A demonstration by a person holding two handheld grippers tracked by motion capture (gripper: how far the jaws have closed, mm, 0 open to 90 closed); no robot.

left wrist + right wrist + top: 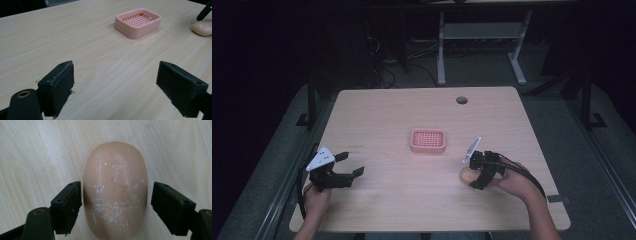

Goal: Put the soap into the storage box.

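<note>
so the right gripper (116,202) sits spread wide straddling the soap bar (115,187) across its short width, with the pink soap dish (428,140) up and left.

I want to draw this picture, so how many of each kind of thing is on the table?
Soap bars: 1, the tan soap bar between the right gripper's open fingers.
Soap dishes: 1, the pink soap dish in the middle of the table.
Grippers held by hands: 2, counting the left gripper too.
Total: 4
</note>
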